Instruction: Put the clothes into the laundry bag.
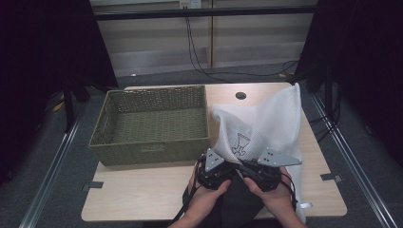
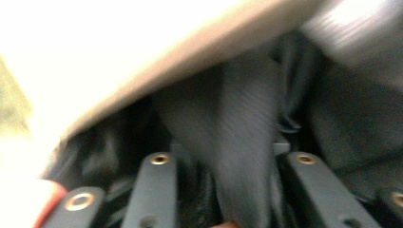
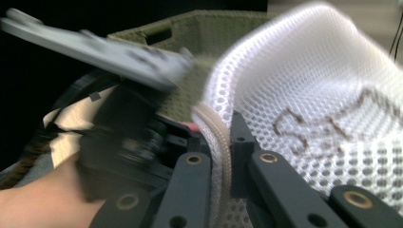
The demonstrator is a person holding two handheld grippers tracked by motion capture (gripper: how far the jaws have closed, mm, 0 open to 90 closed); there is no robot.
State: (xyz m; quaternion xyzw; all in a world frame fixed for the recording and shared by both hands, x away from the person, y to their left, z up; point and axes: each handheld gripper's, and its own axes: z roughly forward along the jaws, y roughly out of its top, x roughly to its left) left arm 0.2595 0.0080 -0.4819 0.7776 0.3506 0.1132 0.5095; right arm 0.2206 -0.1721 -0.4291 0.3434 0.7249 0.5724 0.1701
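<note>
A white mesh bag [image 1: 273, 121] with a brown print stands pulled up over the table's right half. My right gripper [image 1: 264, 174] is shut on its corded rim, and the right gripper view shows the rim [image 3: 219, 142] pinched between the jaws [image 3: 223, 130]. Just left of it is my left gripper [image 1: 214, 171], over a dark garment [image 1: 237, 202] at the table's front edge. In the blurred left gripper view a fold of that dark cloth [image 2: 237, 142] lies between the partly parted jaws [image 2: 233, 159]. Whether the pads press on it I cannot tell.
A green woven basket [image 1: 147, 153] stands on the left half of the wooden table [image 1: 142, 192], with nothing inside it. A round hole [image 1: 241, 95] is in the tabletop at the back. Black curtains hang at both sides and cables run across the floor behind.
</note>
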